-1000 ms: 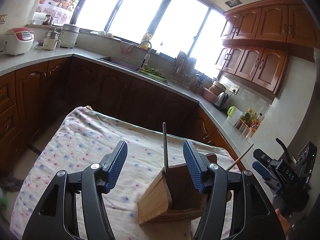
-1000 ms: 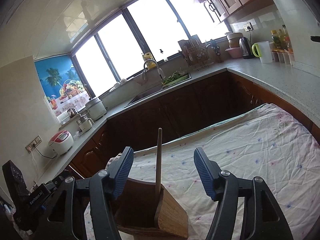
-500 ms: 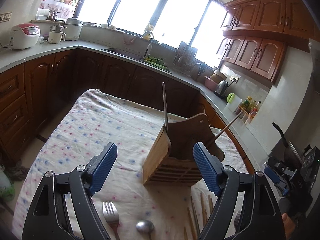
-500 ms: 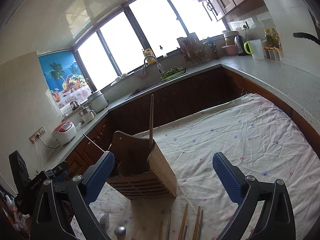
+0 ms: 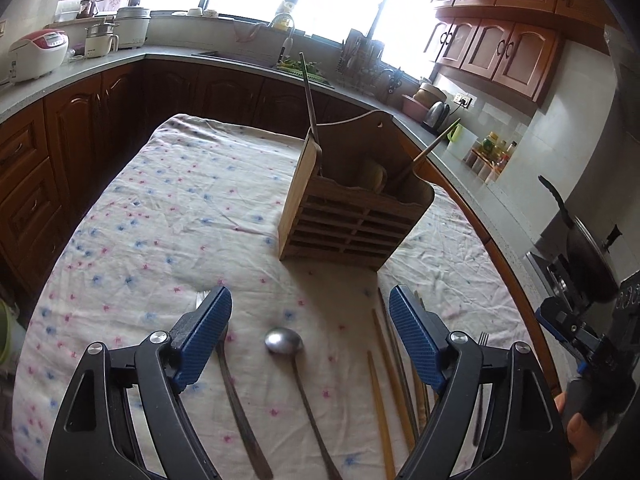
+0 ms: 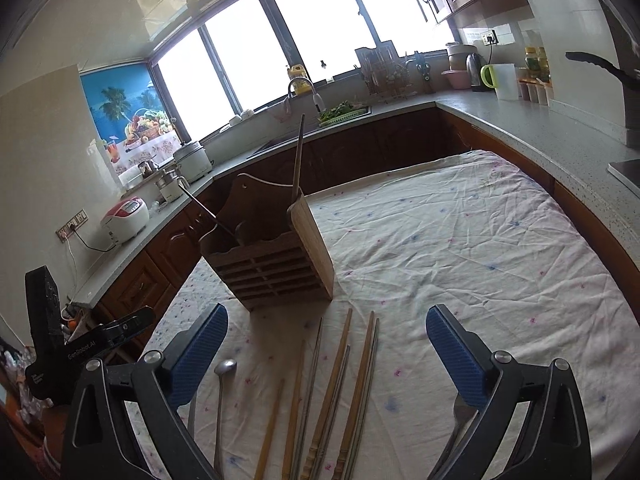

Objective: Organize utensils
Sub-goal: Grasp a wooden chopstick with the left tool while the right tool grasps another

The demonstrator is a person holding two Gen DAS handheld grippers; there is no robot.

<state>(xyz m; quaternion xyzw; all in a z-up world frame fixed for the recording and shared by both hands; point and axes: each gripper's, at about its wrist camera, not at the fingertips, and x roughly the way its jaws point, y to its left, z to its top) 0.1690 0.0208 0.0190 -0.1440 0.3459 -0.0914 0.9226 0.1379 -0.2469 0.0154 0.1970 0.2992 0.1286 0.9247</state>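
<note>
A wooden utensil holder (image 5: 344, 216) (image 6: 276, 256) stands on the floral tablecloth (image 5: 168, 216); a thin metal stick and a wooden chopstick (image 5: 436, 144) stand in it. In front of it lie a fork (image 5: 236, 392), a metal spoon (image 5: 284, 342) (image 6: 224, 368), several wooden and metal chopsticks (image 5: 390, 376) (image 6: 332, 388) and another fork (image 6: 460, 416). My left gripper (image 5: 310, 338) is open and empty above the spoon. My right gripper (image 6: 326, 352) is open and empty above the chopsticks.
Kitchen counters with dark wood cabinets surround the table on three sides. A sink (image 6: 304, 92) sits under the window, a rice cooker (image 5: 38, 54) at left, a pan (image 5: 588, 256) on the stove at right.
Both grippers have pulled back and up from the holder and opened wider. The utensils lying in front of the holder have come into view.
</note>
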